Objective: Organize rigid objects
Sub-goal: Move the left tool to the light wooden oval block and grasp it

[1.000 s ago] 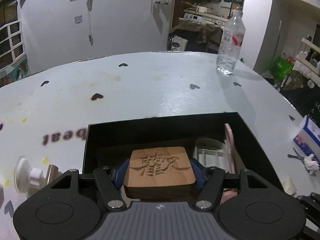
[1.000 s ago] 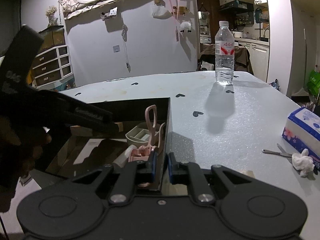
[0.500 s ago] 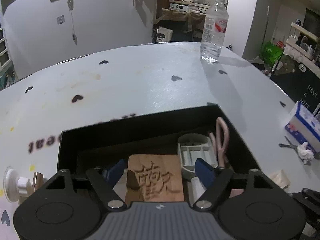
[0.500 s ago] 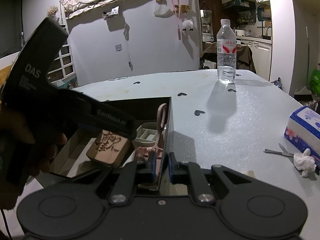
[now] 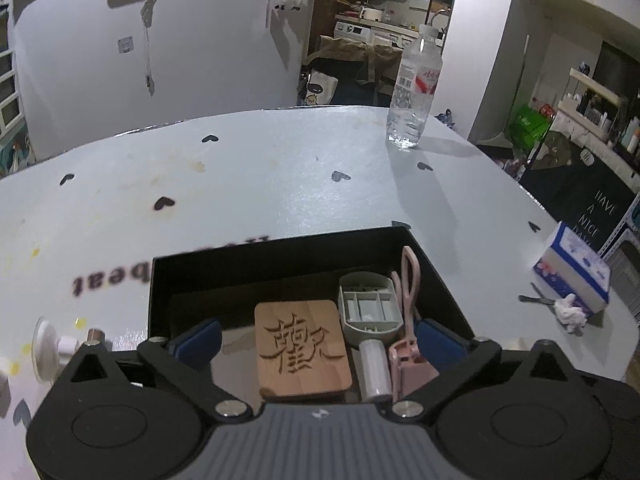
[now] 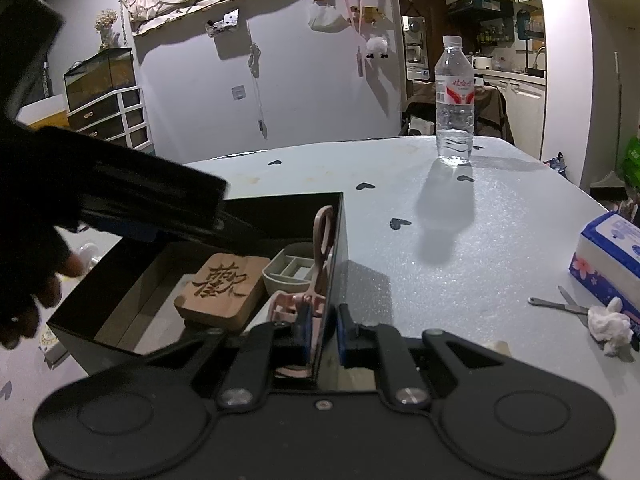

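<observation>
The left hand-held gripper had just spread wide, its pads clear of the square carved wooden block lying low-centre in the black open box. The right hand-held gripper pinched the box's right wall; pale surface lay open rightward.

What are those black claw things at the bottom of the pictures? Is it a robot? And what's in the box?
No robot here. A person holds a grabbing tool in each hand, and each tool has a camera looking along its two fingers.

One picture is from the left gripper. Its blue fingers have just been opening wide, with nothing pressed between them. Below it, in the black box, lie a wooden block with a carved character, a grey tray and a pink tool.

The other picture is from the right gripper. It is shut on the box's side wall, probably to steady it.

On the table also stand a water bottle and a tissue pack.
</observation>
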A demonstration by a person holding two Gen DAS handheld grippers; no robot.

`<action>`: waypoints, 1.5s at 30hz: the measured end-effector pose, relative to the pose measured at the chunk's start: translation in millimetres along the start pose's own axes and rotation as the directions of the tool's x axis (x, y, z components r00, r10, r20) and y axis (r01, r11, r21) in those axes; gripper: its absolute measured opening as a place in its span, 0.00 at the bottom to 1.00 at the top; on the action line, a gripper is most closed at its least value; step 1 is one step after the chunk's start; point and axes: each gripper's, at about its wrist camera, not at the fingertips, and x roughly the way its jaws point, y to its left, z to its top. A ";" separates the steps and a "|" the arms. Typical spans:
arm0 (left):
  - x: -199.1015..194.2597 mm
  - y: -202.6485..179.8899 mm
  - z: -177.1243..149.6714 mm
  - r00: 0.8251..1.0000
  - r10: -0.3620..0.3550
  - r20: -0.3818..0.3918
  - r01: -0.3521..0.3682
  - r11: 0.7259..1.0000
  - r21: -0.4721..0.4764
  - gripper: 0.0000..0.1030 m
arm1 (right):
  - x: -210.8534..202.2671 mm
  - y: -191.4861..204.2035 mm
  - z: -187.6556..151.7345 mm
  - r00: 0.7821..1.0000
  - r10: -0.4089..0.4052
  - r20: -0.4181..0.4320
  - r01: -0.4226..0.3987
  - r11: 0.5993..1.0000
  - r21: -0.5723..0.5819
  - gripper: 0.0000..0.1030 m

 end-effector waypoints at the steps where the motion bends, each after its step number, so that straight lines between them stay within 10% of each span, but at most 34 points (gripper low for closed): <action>1: -3.4 0.9 -1.1 1.000 -0.004 0.002 0.004 1.000 -0.005 1.00 | 0.4 -0.1 0.3 1.000 0.000 -0.001 0.000 1.000 0.000 0.12; 29: -92.4 80.5 -34.5 0.987 0.077 0.139 -0.063 0.993 -0.102 1.00 | 1.1 0.6 -0.9 1.000 -0.016 0.001 0.016 1.000 0.008 0.12; 45: -141.6 186.7 -79.7 0.925 0.326 0.198 -0.273 0.928 -0.254 1.00 | 0.2 0.4 -0.4 1.000 -0.016 0.002 0.016 1.000 0.011 0.12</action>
